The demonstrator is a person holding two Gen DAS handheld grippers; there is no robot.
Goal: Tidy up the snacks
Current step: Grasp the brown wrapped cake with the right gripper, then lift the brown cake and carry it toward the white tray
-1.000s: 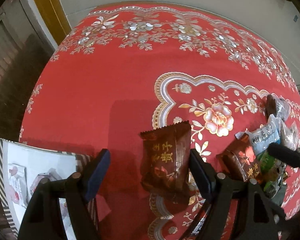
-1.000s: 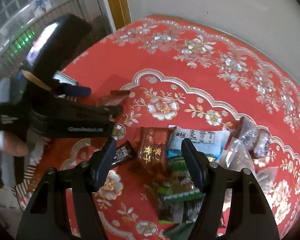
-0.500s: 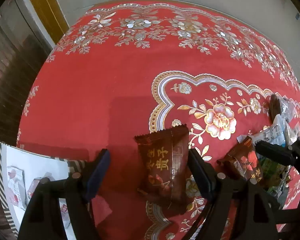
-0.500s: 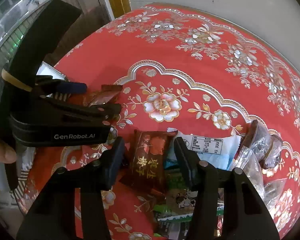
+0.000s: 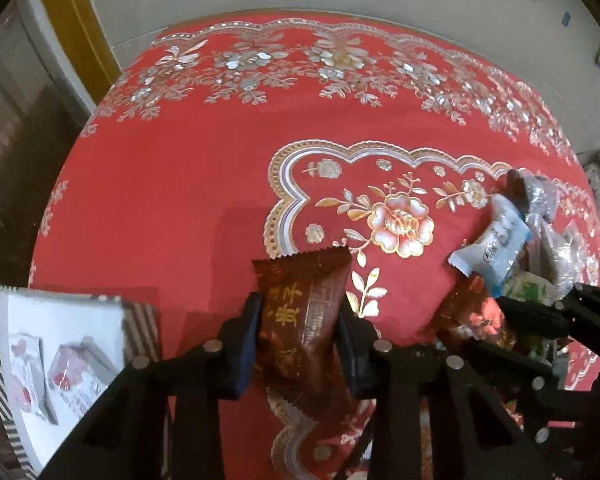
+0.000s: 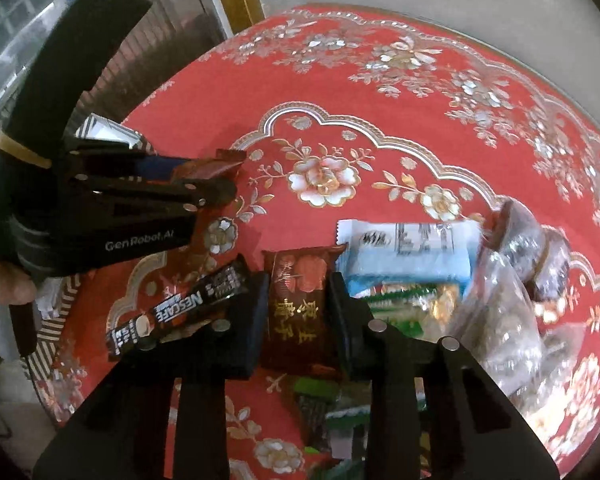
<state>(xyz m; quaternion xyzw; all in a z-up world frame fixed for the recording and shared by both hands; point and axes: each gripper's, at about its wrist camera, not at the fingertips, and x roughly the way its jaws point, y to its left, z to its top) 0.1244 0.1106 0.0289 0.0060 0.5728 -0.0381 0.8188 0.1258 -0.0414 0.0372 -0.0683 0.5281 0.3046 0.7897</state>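
Observation:
My left gripper point(image 5: 298, 320) is shut on a brown snack packet with gold characters point(image 5: 304, 300) and holds it over the red tablecloth. It also shows in the right wrist view point(image 6: 208, 176), with the packet's end point(image 6: 212, 166) sticking out. My right gripper point(image 6: 298, 300) is shut on a second brown packet with gold characters point(image 6: 300, 304) at the left edge of the snack pile. That packet also shows in the left wrist view point(image 5: 476, 312).
A striped-edged white box point(image 5: 60, 320) with small packets inside sits at the table's left edge. A black Nescafe stick point(image 6: 180, 308) lies left of my right gripper. A white-blue packet point(image 6: 408, 256), clear bags point(image 6: 500, 312) and green packets point(image 6: 396, 304) are piled on the right.
Both grippers have closed on their brown packets; a second ago both were open around them. The right gripper also moved forward into the pile.

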